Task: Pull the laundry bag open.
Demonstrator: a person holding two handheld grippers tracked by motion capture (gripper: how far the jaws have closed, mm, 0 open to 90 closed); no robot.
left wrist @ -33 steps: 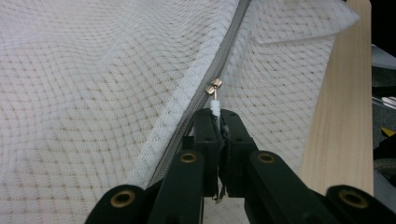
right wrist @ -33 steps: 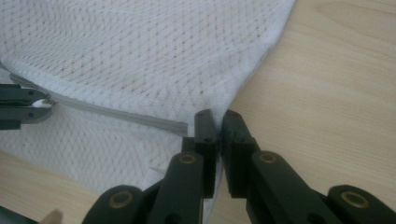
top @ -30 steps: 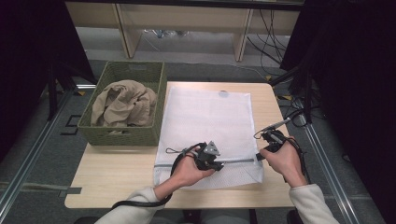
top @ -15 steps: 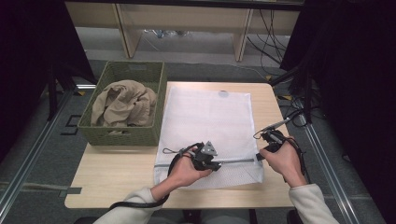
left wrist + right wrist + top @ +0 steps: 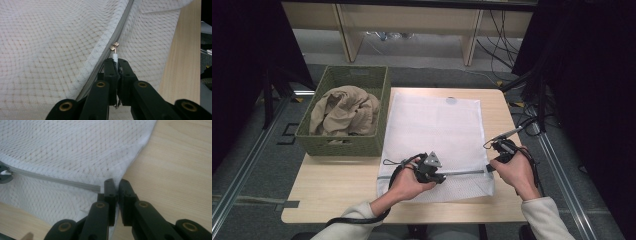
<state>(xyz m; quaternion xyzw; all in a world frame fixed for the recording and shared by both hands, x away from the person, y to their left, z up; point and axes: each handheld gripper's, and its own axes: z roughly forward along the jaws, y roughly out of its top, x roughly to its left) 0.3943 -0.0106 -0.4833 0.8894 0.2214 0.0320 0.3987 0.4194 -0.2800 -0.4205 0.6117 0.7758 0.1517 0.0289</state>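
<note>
A white mesh laundry bag [image 5: 437, 125] lies flat on the wooden table [image 5: 337, 192]. Its grey zipper [image 5: 464, 172] runs along the near edge. My left gripper [image 5: 443, 177] sits on that zipper line, shut on the small white pull tab [image 5: 114, 57] under the metal slider [image 5: 115, 46]. The zipper tape [image 5: 123, 23] runs away from the jaws. My right gripper [image 5: 490, 170] is at the bag's right edge, shut on the mesh hem [image 5: 113, 175] beside the zipper's end [image 5: 93, 187]. The left gripper [image 5: 3, 176] shows at the far left in the right gripper view.
A green woven basket [image 5: 347, 145] holding crumpled beige cloth [image 5: 344, 110] stands at the table's left side, against the bag. Bare wood lies to the right of the bag [image 5: 175, 157]. Cables trail off the table's right edge [image 5: 512, 132].
</note>
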